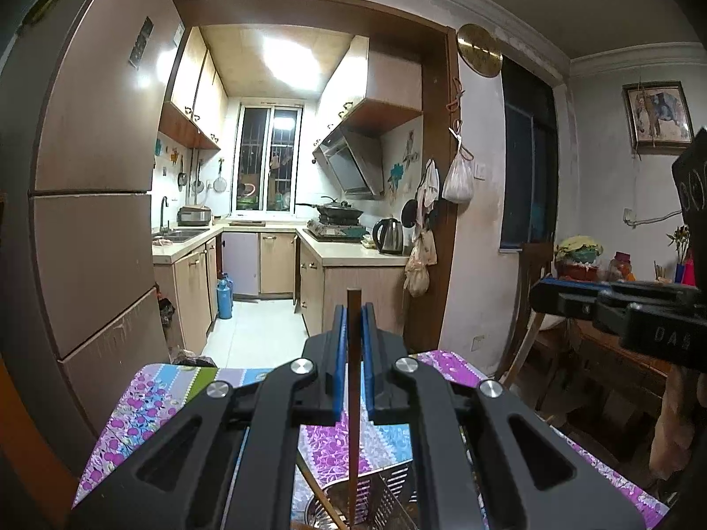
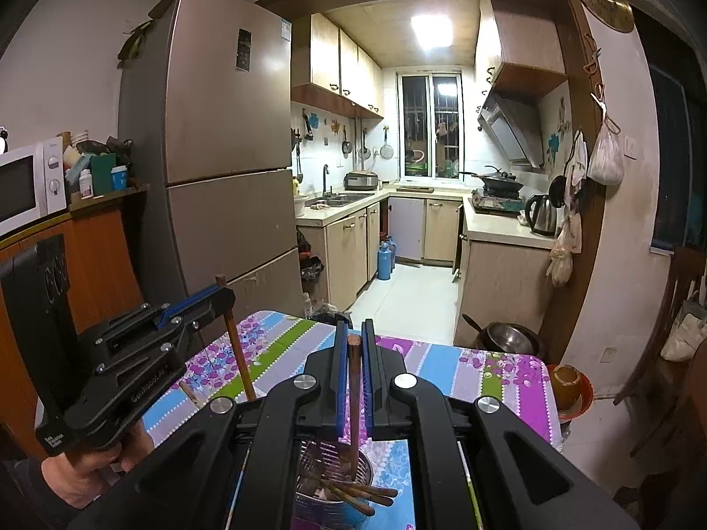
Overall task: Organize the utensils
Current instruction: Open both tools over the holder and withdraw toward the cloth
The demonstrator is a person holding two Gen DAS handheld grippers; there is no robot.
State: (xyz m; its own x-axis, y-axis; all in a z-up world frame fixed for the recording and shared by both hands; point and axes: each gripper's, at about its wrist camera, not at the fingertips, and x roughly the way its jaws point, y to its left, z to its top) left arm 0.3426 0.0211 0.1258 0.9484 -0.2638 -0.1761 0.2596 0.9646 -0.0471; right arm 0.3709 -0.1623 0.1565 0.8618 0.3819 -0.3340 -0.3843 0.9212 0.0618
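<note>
Floral, purple-patterned cloth covered the table (image 2: 464, 371), the largest item I inspected. On it stood the perforated steel holder (image 2: 329, 481), already containing several wooden chopsticks (image 2: 366, 497) lying slanted inside. My right gripper (image 2: 352, 344) was clamped on one upright chopstick (image 2: 355, 406), its lower end inside the holder. My left gripper (image 1: 353, 322) gripped another chopstick (image 1: 353, 419) likewise above it. I judged the sorting well advanced: both held sticks remained to be released.
</note>
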